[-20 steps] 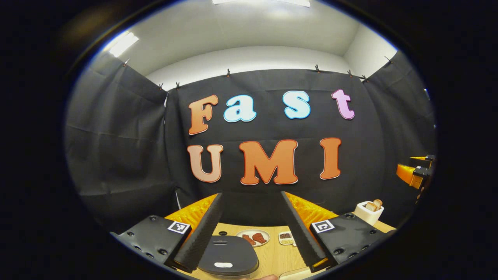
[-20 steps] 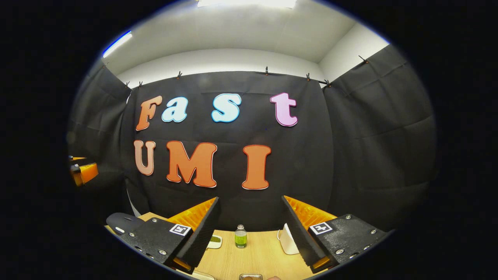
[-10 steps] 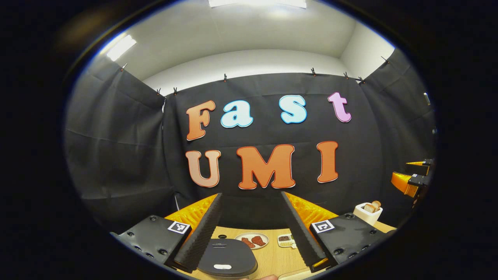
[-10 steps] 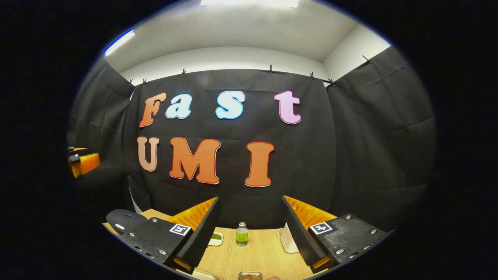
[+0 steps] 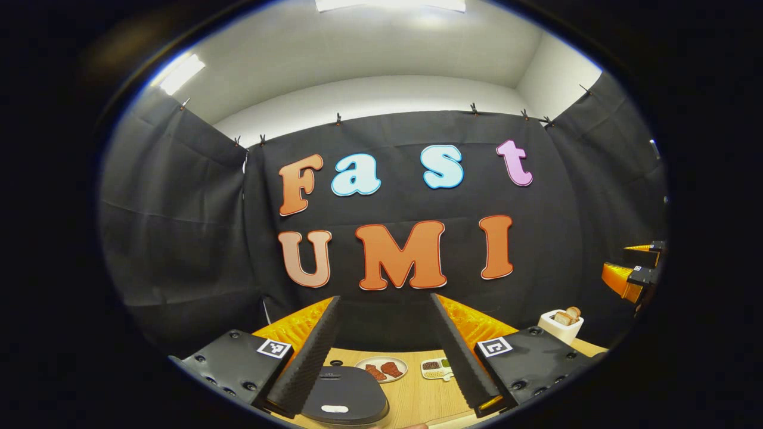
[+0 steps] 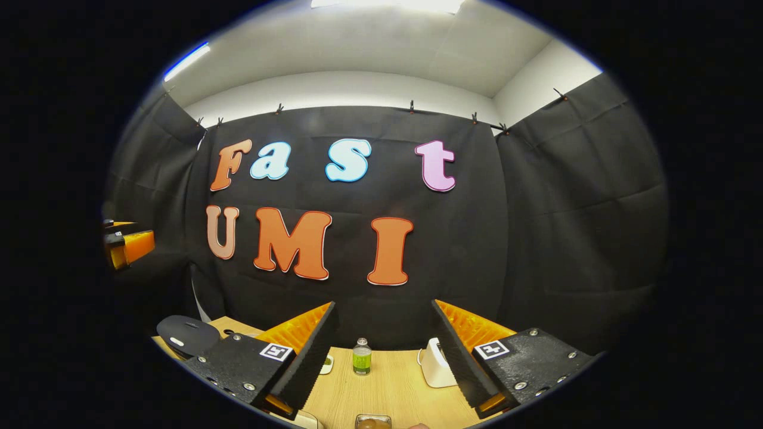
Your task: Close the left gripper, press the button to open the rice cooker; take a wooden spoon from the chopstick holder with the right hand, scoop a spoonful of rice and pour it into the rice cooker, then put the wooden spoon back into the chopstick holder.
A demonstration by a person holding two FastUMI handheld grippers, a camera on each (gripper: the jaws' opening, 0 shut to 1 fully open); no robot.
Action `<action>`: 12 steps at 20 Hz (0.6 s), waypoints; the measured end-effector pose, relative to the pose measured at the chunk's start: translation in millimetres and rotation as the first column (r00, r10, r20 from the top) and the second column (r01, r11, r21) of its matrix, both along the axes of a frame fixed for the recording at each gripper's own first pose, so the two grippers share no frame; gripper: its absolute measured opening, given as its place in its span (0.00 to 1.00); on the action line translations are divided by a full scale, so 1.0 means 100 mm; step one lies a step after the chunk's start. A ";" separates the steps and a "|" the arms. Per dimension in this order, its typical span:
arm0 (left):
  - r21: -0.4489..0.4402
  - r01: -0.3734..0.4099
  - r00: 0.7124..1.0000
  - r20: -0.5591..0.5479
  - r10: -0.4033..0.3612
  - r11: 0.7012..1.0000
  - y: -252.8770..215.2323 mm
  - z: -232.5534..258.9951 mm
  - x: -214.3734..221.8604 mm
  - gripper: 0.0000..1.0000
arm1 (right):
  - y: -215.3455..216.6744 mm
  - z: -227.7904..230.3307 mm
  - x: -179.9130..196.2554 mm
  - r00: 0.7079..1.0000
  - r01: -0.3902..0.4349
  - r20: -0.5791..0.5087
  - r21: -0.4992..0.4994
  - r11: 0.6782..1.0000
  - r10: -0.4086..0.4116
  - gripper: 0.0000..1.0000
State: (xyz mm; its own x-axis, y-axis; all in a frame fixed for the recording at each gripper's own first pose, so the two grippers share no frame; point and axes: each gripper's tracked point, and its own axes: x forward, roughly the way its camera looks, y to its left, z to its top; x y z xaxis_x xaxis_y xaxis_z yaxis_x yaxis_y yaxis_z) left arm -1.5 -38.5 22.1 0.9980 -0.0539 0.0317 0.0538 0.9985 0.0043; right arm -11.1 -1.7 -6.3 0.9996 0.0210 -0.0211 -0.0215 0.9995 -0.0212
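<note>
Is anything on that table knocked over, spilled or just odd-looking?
Nothing stands out. The rice cooker sits flat with its lid shut, the plate and the small divided dish keep their food inside, and the little bottle stands upright with its cap on. Both grippers, left and right, hang open above the wooden table.

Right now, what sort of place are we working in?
Likely a staged kitchen tabletop inside a cloth-walled booth: a closed rice cooker, a plate of food and a holder with bread sit on a wooden table.
</note>
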 end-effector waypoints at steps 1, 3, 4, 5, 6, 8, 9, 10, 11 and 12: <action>-0.001 0.001 1.000 -0.005 -0.001 1.000 0.00 -0.02 0.01 1.00 | 0.01 0.00 0.00 1.000 0.000 0.001 -0.001 1.000 0.000 0.95; -0.001 -0.006 1.000 -0.017 0.006 1.000 0.05 -0.06 0.04 1.00 | 0.00 -0.02 0.01 1.000 0.001 0.000 -0.006 1.000 -0.001 0.95; 0.000 -0.011 1.000 -0.024 0.011 1.000 0.07 -0.08 0.05 1.00 | 0.01 -0.03 0.02 1.000 0.003 -0.003 -0.007 1.000 -0.003 0.95; 0.003 -0.016 0.999 -0.028 0.016 1.000 0.10 -0.09 0.07 0.98 | 0.00 -0.06 0.00 1.000 0.004 -0.009 -0.006 1.000 -0.004 0.95; 0.004 -0.019 0.999 -0.033 0.019 1.000 0.13 -0.10 0.09 0.92 | 0.00 -0.07 0.00 1.000 0.004 -0.014 -0.005 1.000 -0.004 0.95; 0.005 -0.003 0.999 -0.045 0.003 1.000 0.12 -0.12 0.11 0.68 | 0.00 -0.11 -0.02 1.000 0.000 -0.021 0.001 1.000 0.000 0.98; 0.019 -0.046 0.998 -0.045 0.047 0.999 0.26 -0.12 0.14 0.50 | 0.00 -0.13 -0.03 1.000 0.001 -0.025 0.003 1.000 -0.001 0.98; 0.018 -0.042 0.997 -0.061 0.043 0.999 0.28 -0.16 0.18 0.31 | -0.02 -0.14 -0.03 1.000 0.002 -0.030 0.005 1.000 -0.002 0.95; 0.012 -0.042 0.996 -0.083 0.043 0.999 0.29 -0.18 0.19 0.13 | -0.04 -0.16 -0.04 0.999 0.007 -0.034 0.005 1.000 -0.007 0.98; 0.002 -0.067 0.990 -0.121 0.067 0.998 0.36 -0.29 0.21 0.11 | -0.06 -0.17 -0.04 0.999 0.012 -0.038 0.004 1.000 -0.012 0.98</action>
State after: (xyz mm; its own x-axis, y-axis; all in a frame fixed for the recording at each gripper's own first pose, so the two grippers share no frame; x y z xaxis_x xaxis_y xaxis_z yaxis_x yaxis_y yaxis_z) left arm 19.5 -2.0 -6.5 0.9959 0.0133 -0.0897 -0.0134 0.9999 0.0000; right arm -15.6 -7.8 -23.8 0.9982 0.0093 -0.0589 -0.0102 0.9998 -0.0161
